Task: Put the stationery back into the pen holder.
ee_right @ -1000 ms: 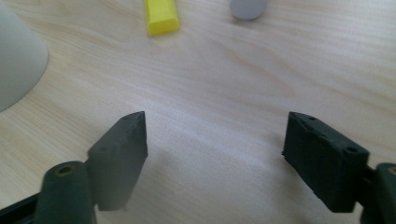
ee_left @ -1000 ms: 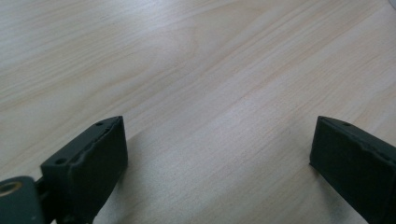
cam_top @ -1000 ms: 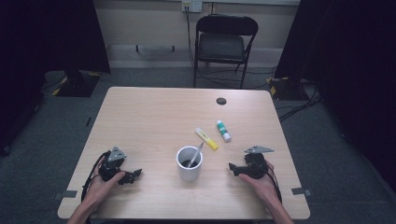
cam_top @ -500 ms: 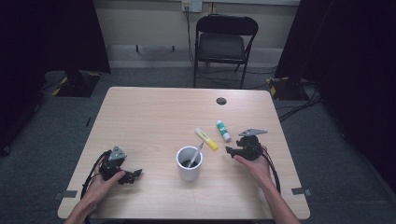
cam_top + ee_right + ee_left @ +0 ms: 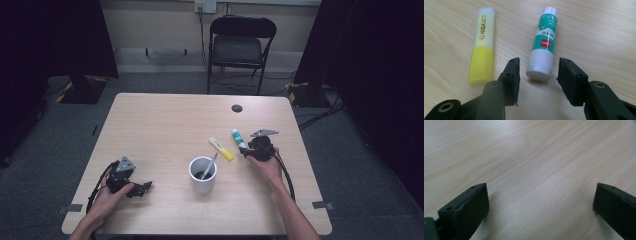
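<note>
The light wooden table point(image 5: 165, 125) fills the middle of the high view, with a black folding chair point(image 5: 240, 45) beyond its far edge at the top of the frame. The right gripper point(image 5: 537, 72), held in a hand at centre right of the high view, has its jaws apart, one on either side of the white cap end of a green-and-white glue stick point(image 5: 545, 42) lying flat on the wood; neither jaw touches it. A yellow highlighter pen with a translucent cap point(image 5: 482, 45) lies just beside the glue stick, at the upper left of the right gripper view. A white cylindrical cup point(image 5: 202, 175) holding a slim pen stands at lower centre of the high view, near the highlighter. The left gripper point(image 5: 540, 200) rests at the lower left of the high view, jaws wide apart over bare wood. A small dark round disc point(image 5: 237, 108) sits toward the table's far edge.
</note>
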The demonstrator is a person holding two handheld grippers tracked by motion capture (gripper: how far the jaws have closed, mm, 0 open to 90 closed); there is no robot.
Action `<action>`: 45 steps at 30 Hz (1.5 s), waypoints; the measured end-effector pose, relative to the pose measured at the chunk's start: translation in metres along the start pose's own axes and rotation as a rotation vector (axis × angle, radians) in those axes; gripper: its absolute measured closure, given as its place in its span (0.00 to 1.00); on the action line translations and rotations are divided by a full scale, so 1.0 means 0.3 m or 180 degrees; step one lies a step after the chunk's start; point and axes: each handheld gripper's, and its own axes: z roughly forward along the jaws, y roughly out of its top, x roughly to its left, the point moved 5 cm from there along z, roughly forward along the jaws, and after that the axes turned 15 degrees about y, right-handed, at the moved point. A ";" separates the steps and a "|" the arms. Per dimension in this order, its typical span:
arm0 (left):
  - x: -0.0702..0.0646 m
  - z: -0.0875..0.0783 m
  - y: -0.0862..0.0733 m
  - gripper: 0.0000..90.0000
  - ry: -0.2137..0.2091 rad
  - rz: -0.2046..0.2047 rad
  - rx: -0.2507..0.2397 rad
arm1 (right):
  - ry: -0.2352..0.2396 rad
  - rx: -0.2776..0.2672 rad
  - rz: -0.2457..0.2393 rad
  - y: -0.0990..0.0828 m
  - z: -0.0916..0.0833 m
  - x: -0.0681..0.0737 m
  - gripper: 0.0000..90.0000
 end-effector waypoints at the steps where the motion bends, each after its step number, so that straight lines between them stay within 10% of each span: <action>1: -0.001 0.000 0.000 0.00 -0.0001 -0.0017 -0.0007 | -0.0002 0.0002 -0.0013 -0.002 0.005 -0.003 0.58; 20: 0.000 0.000 0.000 0.00 -0.0001 -0.0003 -0.0002 | -0.0142 0.0077 0.0008 -0.023 0.018 -0.024 0.72; 45: 0.000 0.000 0.000 0.00 -0.0001 -0.0003 -0.0002 | -0.0007 0.0154 -0.0135 -0.200 -0.144 0.118 0.72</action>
